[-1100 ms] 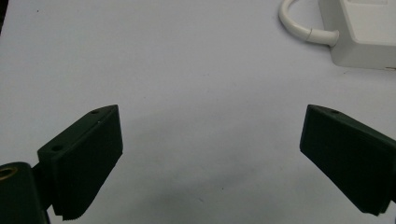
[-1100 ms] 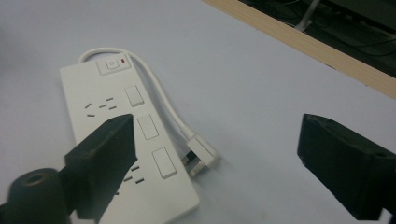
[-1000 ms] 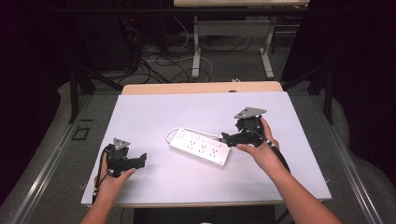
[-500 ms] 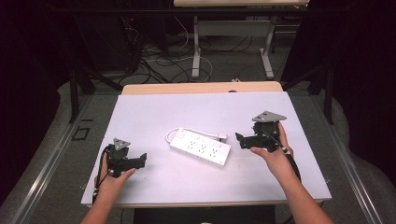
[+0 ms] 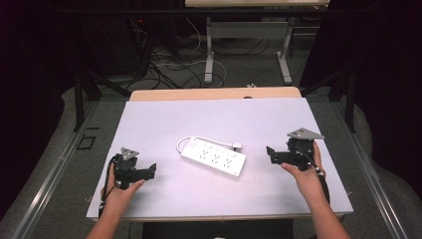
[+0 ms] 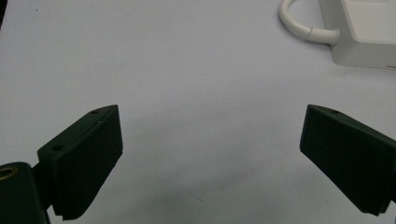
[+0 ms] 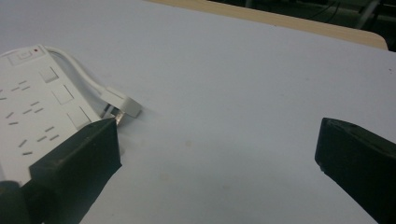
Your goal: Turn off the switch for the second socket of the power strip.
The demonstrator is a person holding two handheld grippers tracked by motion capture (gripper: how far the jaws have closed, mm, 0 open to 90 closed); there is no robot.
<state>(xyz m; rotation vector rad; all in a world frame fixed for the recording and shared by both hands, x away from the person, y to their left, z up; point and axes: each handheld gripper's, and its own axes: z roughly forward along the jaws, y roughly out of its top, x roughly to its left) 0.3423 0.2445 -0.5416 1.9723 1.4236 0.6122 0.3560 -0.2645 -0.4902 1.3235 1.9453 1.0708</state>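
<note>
A white power strip (image 5: 214, 157) lies near the middle of the white table, its short cable (image 5: 185, 141) looping behind it to a plug (image 5: 237, 146). My left gripper (image 5: 149, 172) rests at the front left, open and holding nothing. In the left gripper view the strip's end (image 6: 364, 32) and cable (image 6: 303, 28) sit at the top right, beyond the gripper (image 6: 210, 163). My right gripper (image 5: 270, 154) is held at the right of the strip, open, apart from it. The right gripper view has the strip (image 7: 37, 107) and plug (image 7: 120, 102) at its left, the gripper (image 7: 217, 163) spread wide.
The white tabletop (image 5: 224, 119) has a wooden edge (image 5: 214, 93) at the back. Beyond it stand a desk frame (image 5: 246, 45) and loose floor cables (image 5: 169, 64). Dark curtains hang at both sides.
My right gripper has drawn away from the power strip toward the right and nearer the front edge. The left gripper and the strip have stayed where they were.
</note>
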